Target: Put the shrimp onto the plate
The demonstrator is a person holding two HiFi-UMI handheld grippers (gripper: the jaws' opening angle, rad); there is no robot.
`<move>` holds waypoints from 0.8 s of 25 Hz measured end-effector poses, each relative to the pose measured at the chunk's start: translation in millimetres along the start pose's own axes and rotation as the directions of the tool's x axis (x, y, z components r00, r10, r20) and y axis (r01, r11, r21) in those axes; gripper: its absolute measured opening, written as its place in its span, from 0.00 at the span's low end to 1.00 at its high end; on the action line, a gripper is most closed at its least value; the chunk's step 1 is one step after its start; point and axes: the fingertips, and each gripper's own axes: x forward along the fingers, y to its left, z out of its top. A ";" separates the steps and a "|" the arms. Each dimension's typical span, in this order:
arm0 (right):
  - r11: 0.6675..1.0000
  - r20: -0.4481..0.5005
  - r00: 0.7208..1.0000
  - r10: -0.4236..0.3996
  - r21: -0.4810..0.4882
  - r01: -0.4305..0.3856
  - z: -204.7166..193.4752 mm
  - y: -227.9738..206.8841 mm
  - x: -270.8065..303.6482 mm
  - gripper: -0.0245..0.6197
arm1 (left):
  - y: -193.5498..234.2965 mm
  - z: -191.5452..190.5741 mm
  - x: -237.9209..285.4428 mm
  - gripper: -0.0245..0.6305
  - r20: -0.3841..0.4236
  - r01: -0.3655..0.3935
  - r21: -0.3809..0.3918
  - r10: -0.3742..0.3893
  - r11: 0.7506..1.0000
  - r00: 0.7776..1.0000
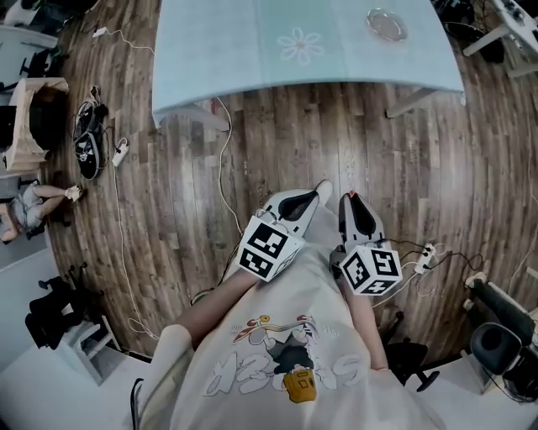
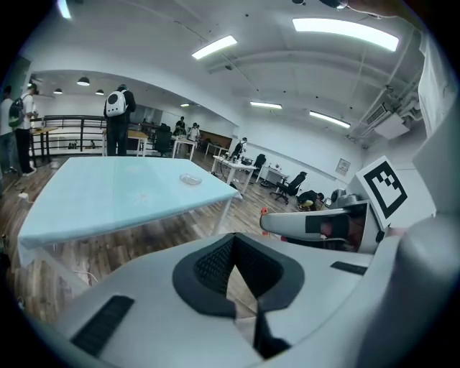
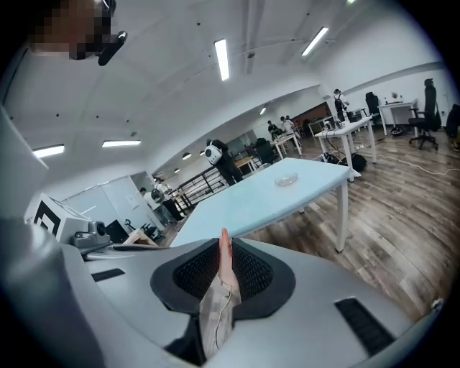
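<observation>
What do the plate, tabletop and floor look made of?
Plate: clear glass or plastic, glossy; the blue surface shows through. Tabletop: smooth pale blue, perhaps a cover or laminate, printed flower. Floor: wood or wood-look planks, visible grain and seams.

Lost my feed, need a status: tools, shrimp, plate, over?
Left tool shut, empty. Right tool shut on shrimp. Plate on table, across open floor. Cable on floor between.

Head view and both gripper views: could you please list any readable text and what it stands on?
Nothing reads clearly.
Shirt: pale letters beside a cartoon print, illegible.
Marker cubes on left gripper and right gripper: black square patterns, no words.
Wall sign: too small to read.
</observation>
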 end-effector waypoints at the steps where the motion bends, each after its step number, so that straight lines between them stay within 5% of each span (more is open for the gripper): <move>1: 1.000 0.006 1.000 0.008 0.000 -0.008 12.1 -10.9 6.9 0.15 | -0.3 11.7 14.2 0.05 0.001 -0.001 0.011 0.001 1.000 1.000; 8: 0.998 0.052 0.997 0.065 -0.018 -0.064 92.0 -84.6 43.5 0.15 | -13.3 68.1 110.2 0.05 -0.032 0.031 0.067 -0.029 0.997 0.999; 11: 0.998 0.061 0.997 0.043 0.031 -0.045 104.2 -114.4 46.2 0.15 | -27.3 72.5 132.0 0.05 -0.081 0.070 0.112 -0.061 0.991 0.995; 20: 0.995 0.027 1.000 0.006 0.104 -0.009 114.3 -137.7 82.2 0.15 | -5.8 91.4 185.3 0.05 -0.121 0.129 0.056 -0.121 0.990 0.985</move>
